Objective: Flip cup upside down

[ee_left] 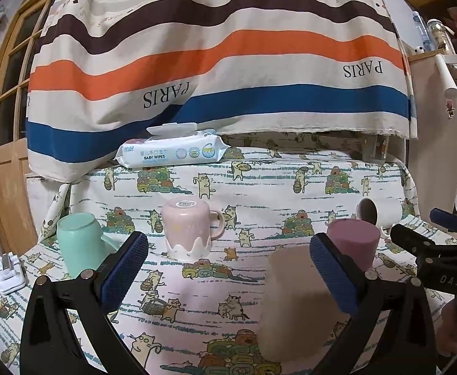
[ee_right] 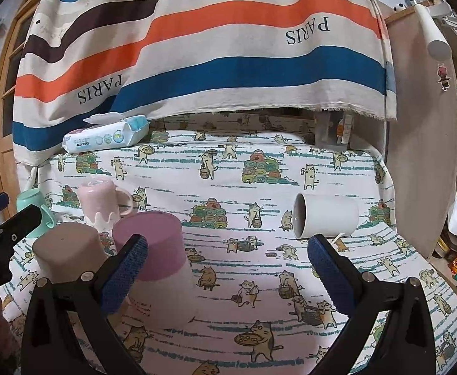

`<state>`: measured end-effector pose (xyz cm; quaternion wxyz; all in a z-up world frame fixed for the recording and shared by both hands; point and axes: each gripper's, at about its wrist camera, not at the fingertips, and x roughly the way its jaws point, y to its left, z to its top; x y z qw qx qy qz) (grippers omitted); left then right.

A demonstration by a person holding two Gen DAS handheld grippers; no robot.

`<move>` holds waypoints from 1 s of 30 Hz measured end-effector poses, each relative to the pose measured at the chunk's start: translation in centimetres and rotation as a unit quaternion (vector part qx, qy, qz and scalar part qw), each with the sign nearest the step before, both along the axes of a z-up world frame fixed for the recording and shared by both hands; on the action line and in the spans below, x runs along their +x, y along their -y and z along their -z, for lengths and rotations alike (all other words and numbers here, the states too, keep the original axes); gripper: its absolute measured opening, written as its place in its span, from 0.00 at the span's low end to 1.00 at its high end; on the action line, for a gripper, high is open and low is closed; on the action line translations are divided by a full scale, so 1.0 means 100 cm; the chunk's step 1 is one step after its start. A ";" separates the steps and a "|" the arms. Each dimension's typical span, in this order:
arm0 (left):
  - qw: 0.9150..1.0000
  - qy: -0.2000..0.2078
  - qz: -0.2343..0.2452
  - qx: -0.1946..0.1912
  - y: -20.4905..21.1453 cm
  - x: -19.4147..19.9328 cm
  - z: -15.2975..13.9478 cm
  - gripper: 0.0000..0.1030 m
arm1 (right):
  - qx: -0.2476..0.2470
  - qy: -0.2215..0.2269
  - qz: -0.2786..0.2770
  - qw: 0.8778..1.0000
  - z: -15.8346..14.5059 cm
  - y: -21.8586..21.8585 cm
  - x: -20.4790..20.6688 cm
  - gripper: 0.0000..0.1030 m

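Note:
A white mug (ee_right: 328, 217) lies on its side on the cat-print cloth, its mouth facing left; it also shows in the left wrist view (ee_left: 380, 214) at the far right. Several cups stand upside down: a mint cup (ee_left: 78, 243), a pink mug with a white drip base (ee_left: 188, 229), a beige cup (ee_left: 294, 306) and a purple-topped cup (ee_right: 159, 259). My left gripper (ee_left: 228, 272) is open and empty, with the beige cup by its right finger. My right gripper (ee_right: 228, 273) is open and empty, its left finger in front of the purple cup, the white mug beyond its right finger.
A pack of baby wipes (ee_left: 172, 151) lies at the back left under a hanging striped cloth (ee_left: 216, 62). A small white clip-like object (ee_left: 9, 273) sits at the left edge. A wooden door (ee_left: 6, 125) stands on the left and a board (ee_right: 425, 140) on the right.

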<state>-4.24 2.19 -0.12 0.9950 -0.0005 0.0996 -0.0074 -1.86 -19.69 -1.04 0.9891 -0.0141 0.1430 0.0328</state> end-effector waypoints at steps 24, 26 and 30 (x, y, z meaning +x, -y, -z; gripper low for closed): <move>1.000 0.001 0.000 0.001 0.000 -0.001 0.000 1.00 | 0.000 0.000 -0.001 1.000 0.000 0.000 -0.001 1.00; 1.000 0.002 0.001 0.001 0.000 -0.002 0.000 1.00 | 0.000 0.000 -0.001 1.000 0.000 0.000 0.000 1.00; 1.000 -0.004 0.002 0.001 0.000 0.001 0.000 1.00 | 0.000 0.000 -0.001 1.000 0.000 -0.001 0.000 1.00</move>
